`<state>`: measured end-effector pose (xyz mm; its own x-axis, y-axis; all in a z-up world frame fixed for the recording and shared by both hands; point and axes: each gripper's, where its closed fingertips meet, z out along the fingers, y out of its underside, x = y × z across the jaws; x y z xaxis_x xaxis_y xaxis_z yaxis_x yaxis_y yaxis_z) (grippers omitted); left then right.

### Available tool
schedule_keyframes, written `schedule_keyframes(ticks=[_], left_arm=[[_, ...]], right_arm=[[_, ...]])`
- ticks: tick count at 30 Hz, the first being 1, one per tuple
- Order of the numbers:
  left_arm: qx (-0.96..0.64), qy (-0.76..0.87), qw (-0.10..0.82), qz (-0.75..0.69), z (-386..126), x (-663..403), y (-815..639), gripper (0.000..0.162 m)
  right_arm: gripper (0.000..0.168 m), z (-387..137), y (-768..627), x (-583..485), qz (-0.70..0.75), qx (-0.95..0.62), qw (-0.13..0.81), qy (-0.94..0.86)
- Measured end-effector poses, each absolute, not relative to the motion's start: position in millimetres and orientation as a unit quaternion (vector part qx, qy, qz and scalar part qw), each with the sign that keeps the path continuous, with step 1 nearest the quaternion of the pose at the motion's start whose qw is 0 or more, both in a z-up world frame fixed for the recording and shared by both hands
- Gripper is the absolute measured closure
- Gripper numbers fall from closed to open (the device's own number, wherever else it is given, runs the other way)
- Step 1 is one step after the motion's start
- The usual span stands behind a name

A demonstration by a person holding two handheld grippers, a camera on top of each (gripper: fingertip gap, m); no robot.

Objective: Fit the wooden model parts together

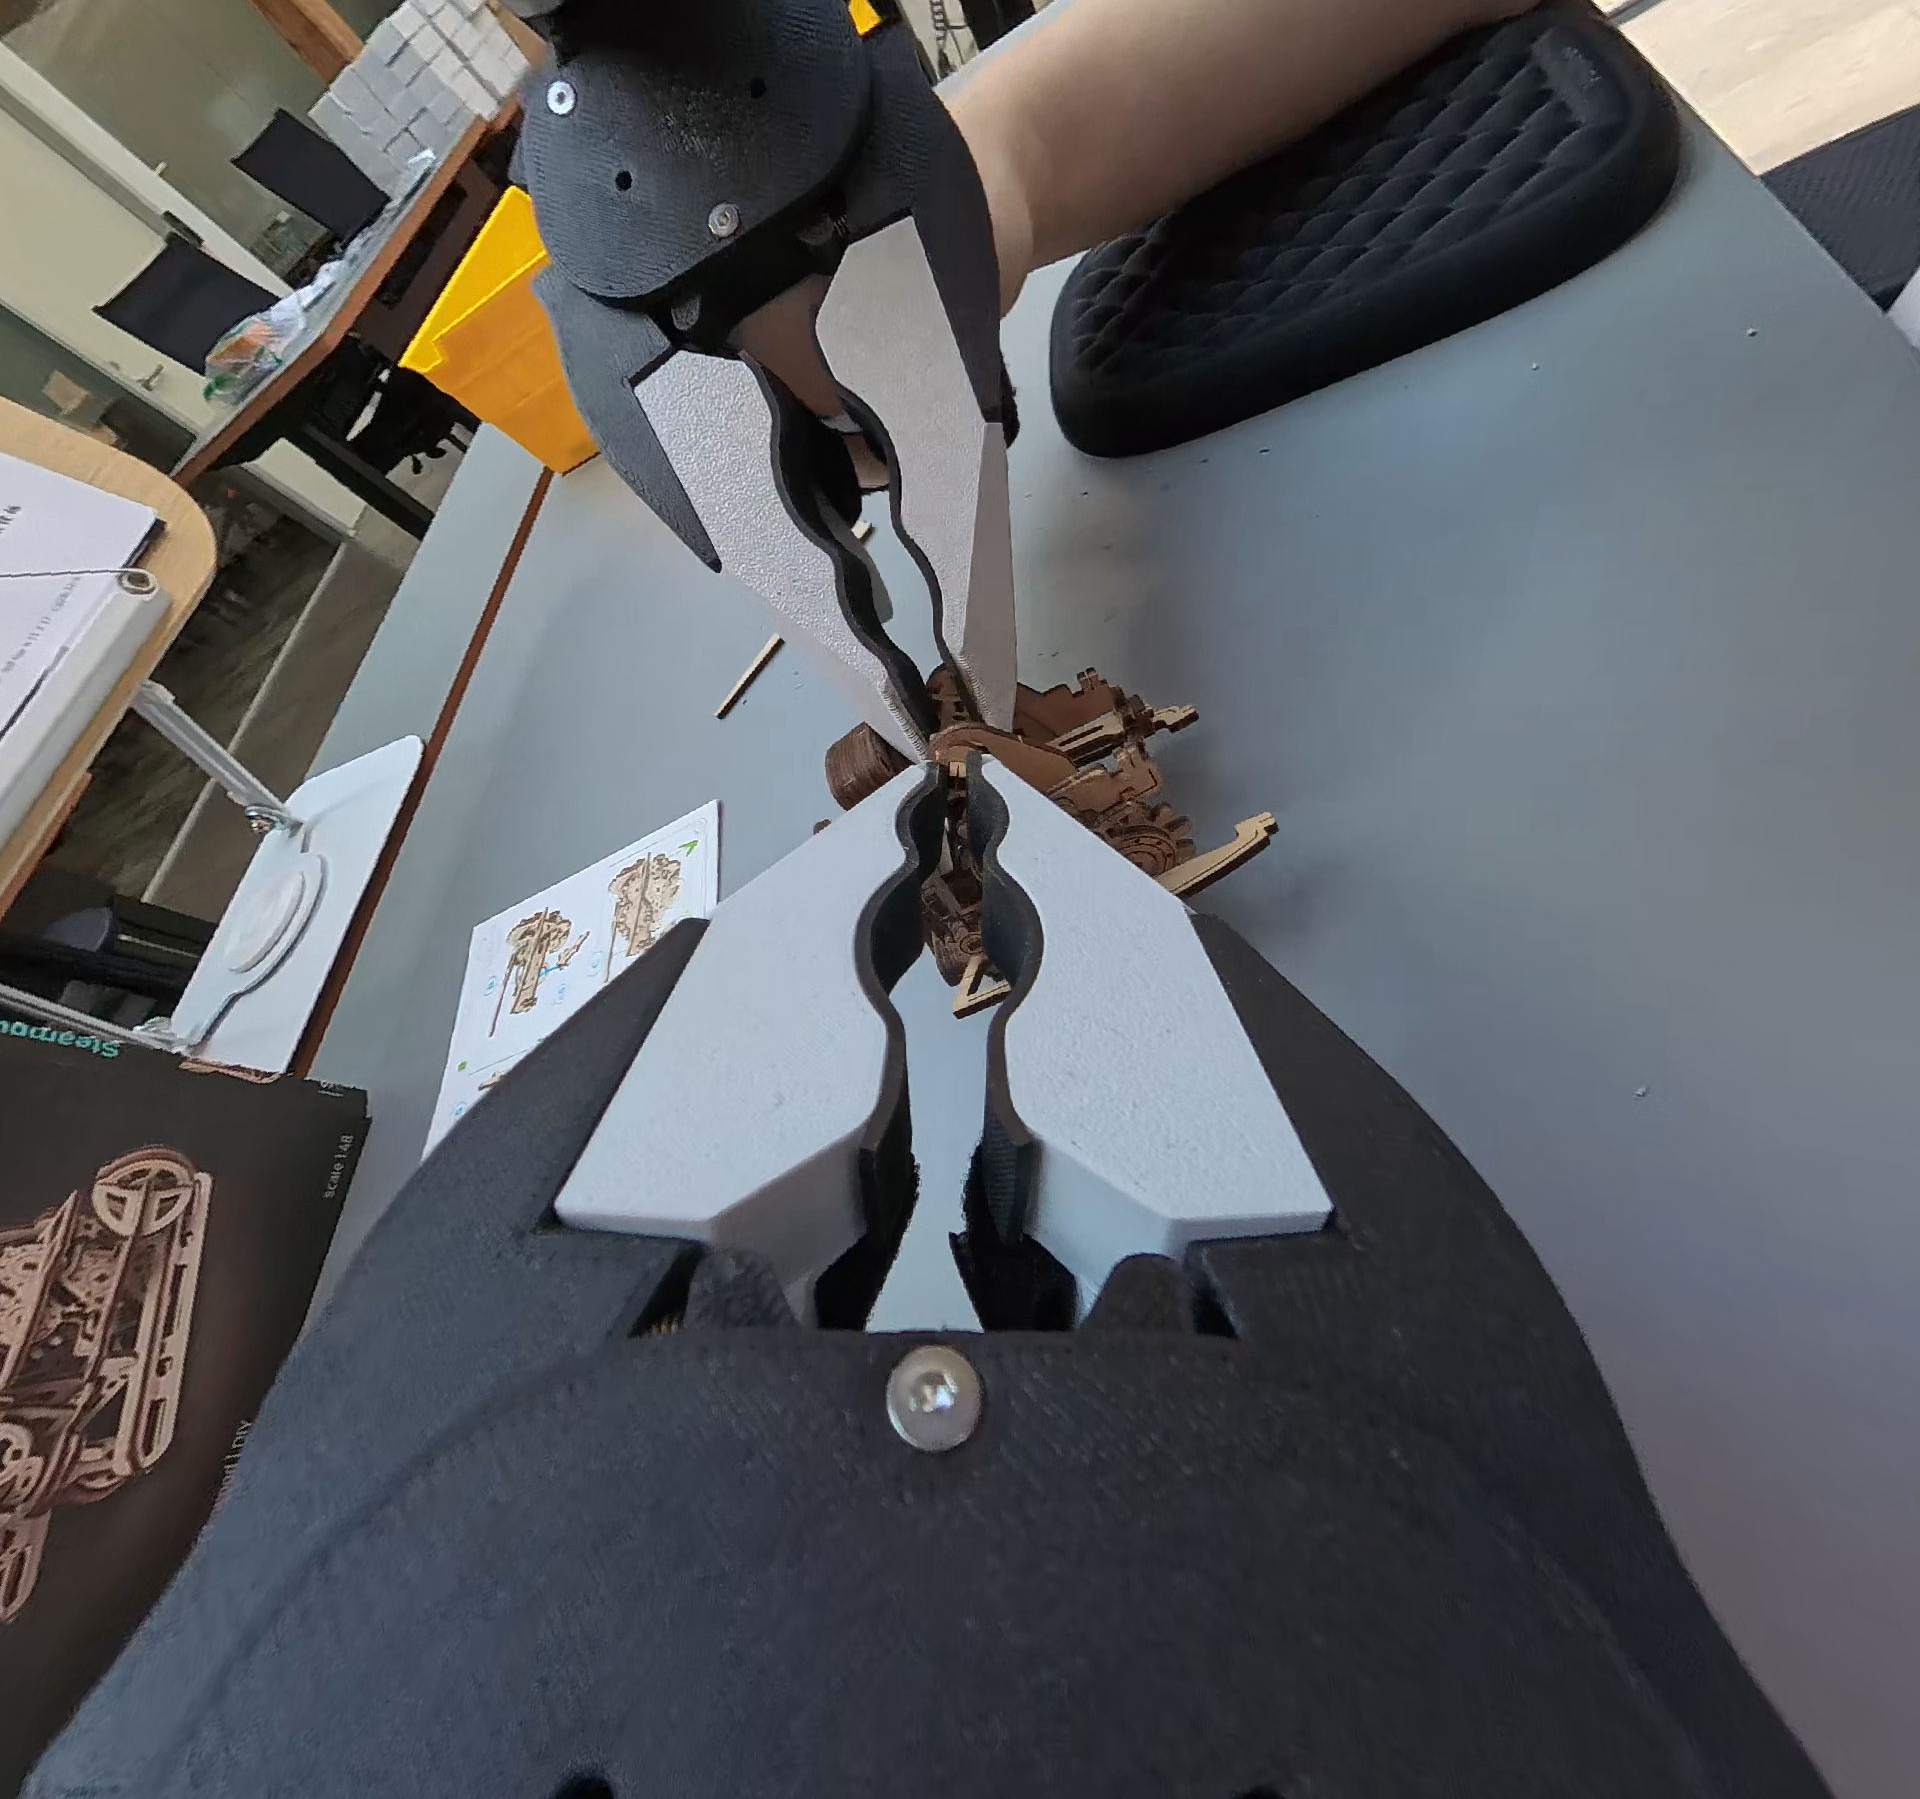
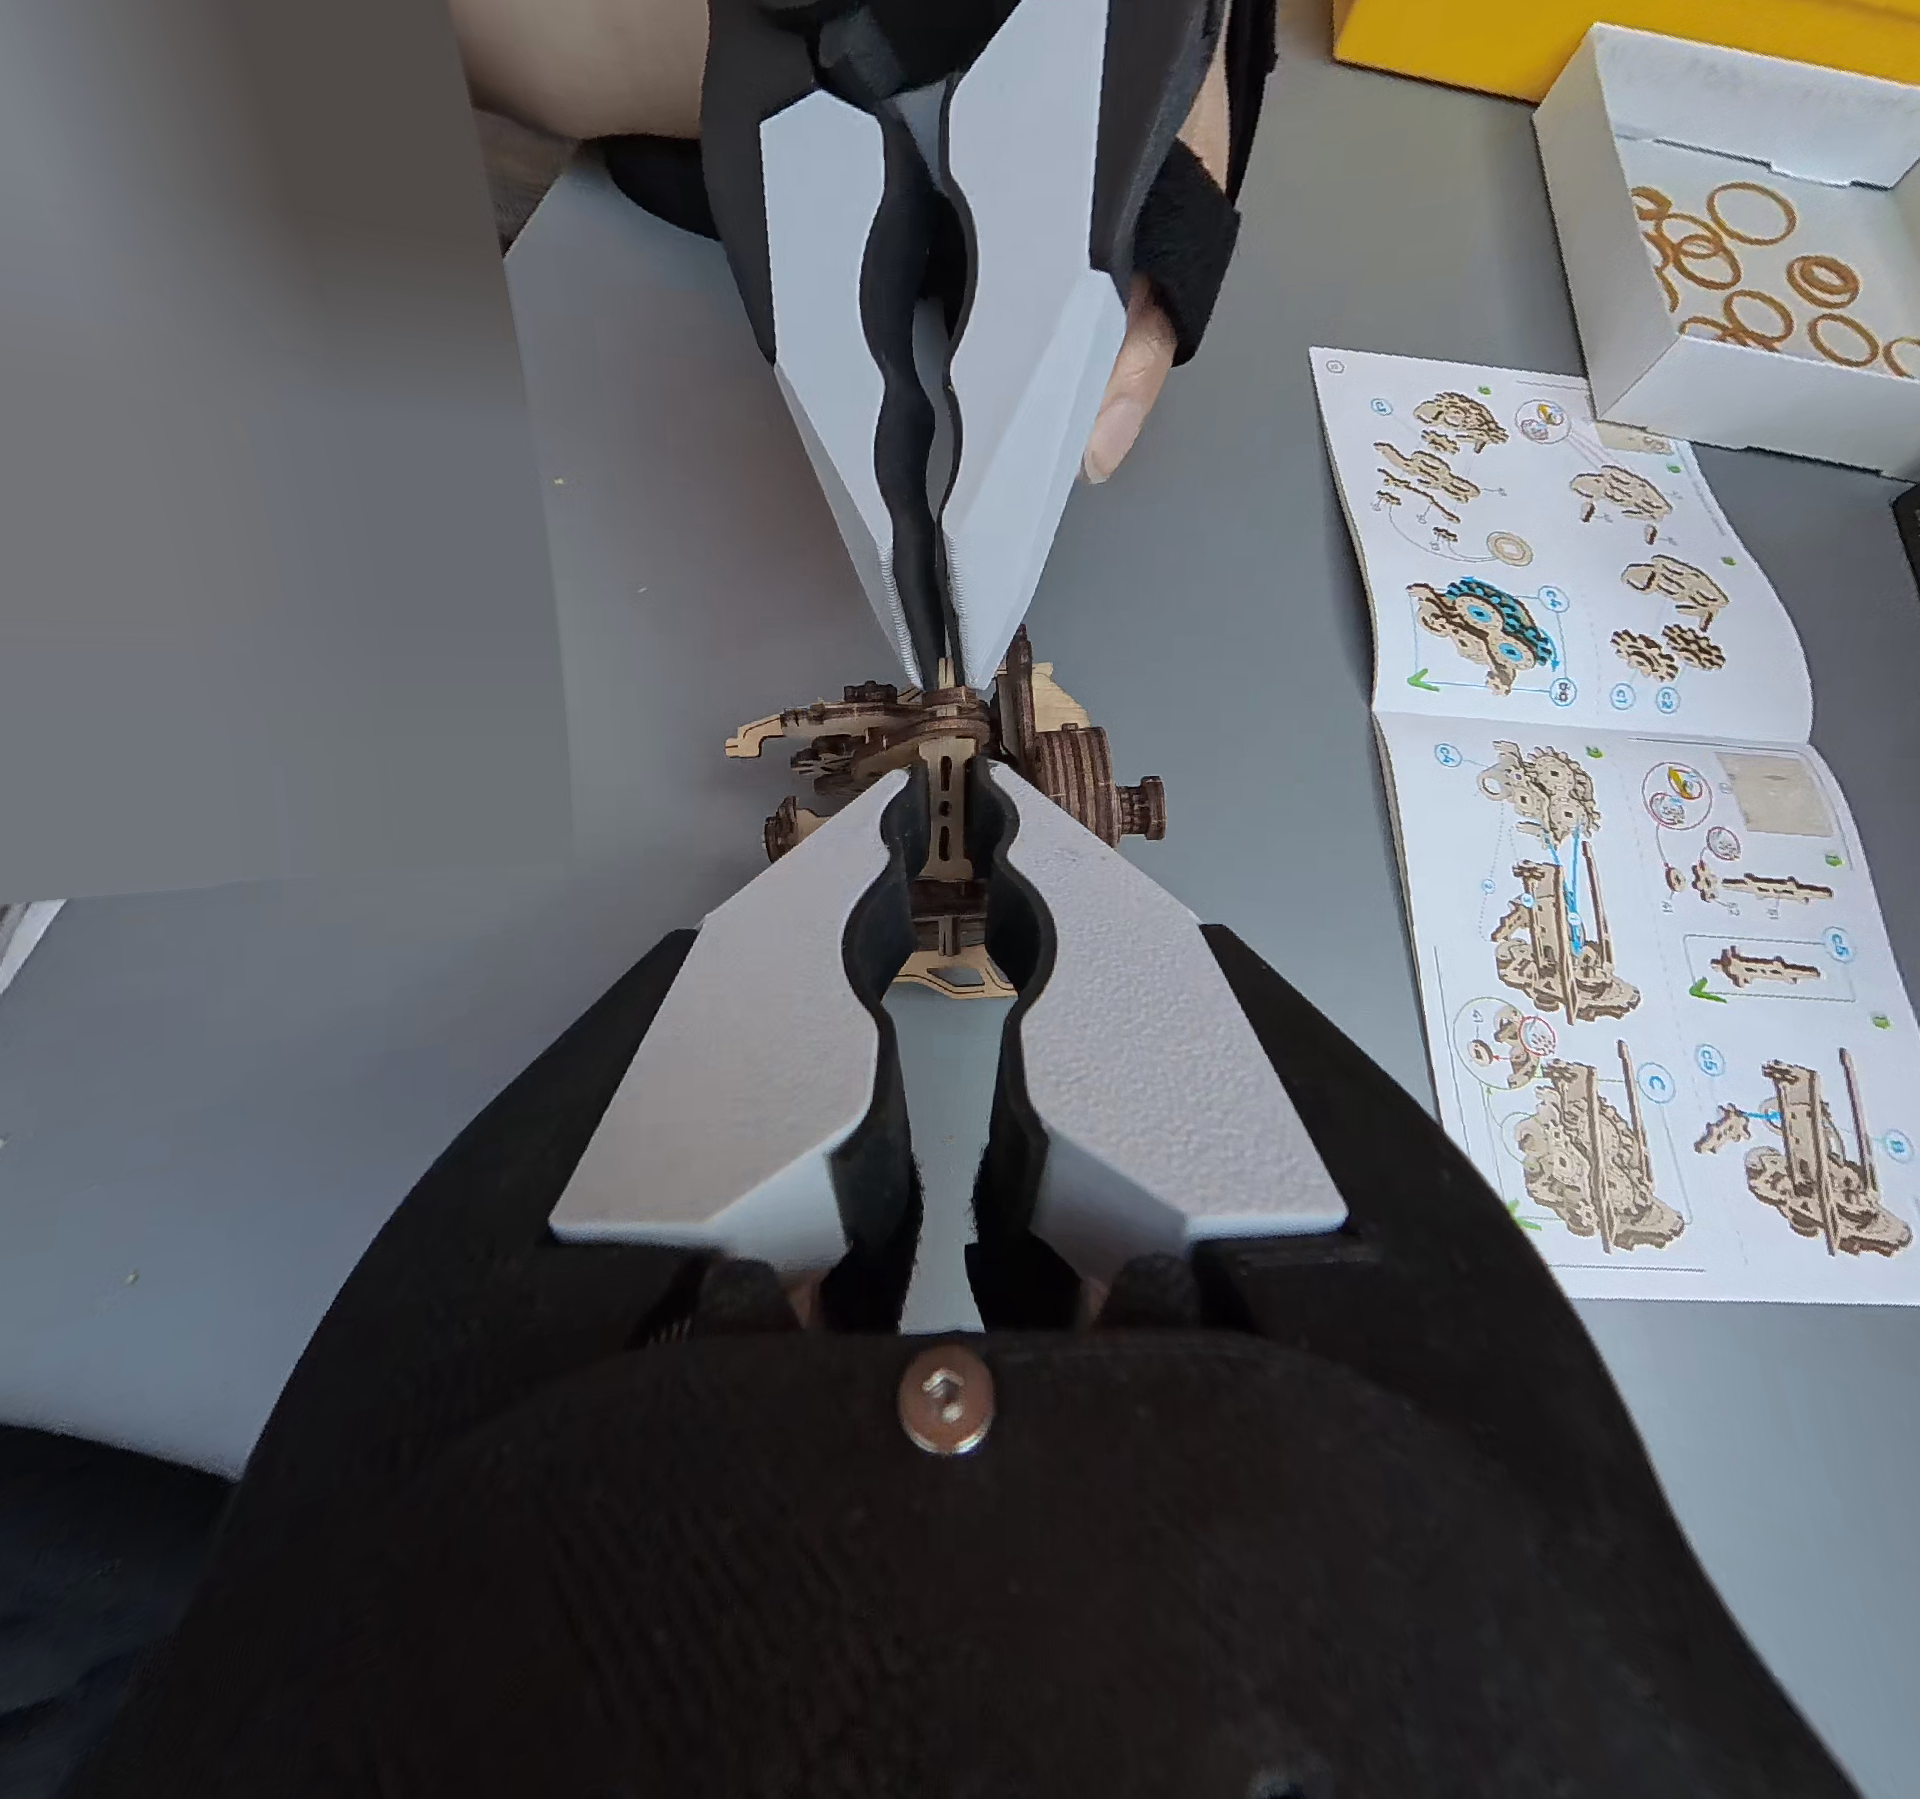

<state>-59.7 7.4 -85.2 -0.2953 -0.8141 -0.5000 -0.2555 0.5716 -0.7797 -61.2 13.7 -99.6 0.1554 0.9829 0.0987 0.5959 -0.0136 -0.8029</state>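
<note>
Wooden model (image 2: 940, 773) at frame centre on grey table (image 2: 1195, 523), half-assembled. Right gripper (image 2: 945, 778) clamped on slotted upright strip of model. Left gripper (image 1: 948, 781) tips nearly together on model's top (exact contact unclear). Instruction sheet (image 2: 1621, 814) at right edge.

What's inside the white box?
The white box holds loose wooden rings, pale tan, some overlapping. Its near wall hides the front of the floor, and the frame edge cuts off its right side.
</note>
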Motion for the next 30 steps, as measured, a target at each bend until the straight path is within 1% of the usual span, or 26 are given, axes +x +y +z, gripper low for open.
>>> schedule_keyframes(ticks=[2,5,7,9,14,15,18,23,26,30], left_arm=[[-0.358,0.733,0.500,-0.290,-79,-58,12,0.161],[-0.363,0.722,0.516,-0.285,-76,-56,17,0.160],[-0.368,0.719,0.512,-0.292,-77,-55,17,0.158],[-0.376,0.715,0.509,-0.298,-76,-55,18,0.152],[-0.385,0.709,0.491,-0.328,-75,-56,14,0.154],[-0.388,0.708,0.486,-0.335,-75,-56,13,0.150],[-0.394,0.705,0.481,-0.341,-75,-55,13,0.147],[-0.396,0.705,0.488,-0.328,-78,-53,16,0.150],[-0.396,0.700,0.491,-0.335,-75,-53,17,0.155],[-0.396,0.702,0.477,-0.350,-75,-54,14,0.155]], right_arm=[[0.162,-93,18,-59,0.277,-0.667,0.386,-0.574],[0.162,-90,22,-58,0.302,-0.675,0.390,-0.549],[0.162,-92,21,-57,0.325,-0.680,0.380,-0.536],[0.162,-93,20,-58,0.336,-0.681,0.373,-0.532],[0.162,-91,19,-59,0.347,-0.679,0.374,-0.529],[0.162,-91,20,-59,0.346,-0.679,0.375,-0.527],[0.162,-90,19,-60,0.347,-0.678,0.377,-0.527],[0.162,-88,20,-60,0.344,-0.676,0.386,-0.525],[0.162,-85,20,-60,0.348,-0.675,0.388,-0.522],[0.163,-84,17,-61,0.350,-0.672,0.385,-0.527]])
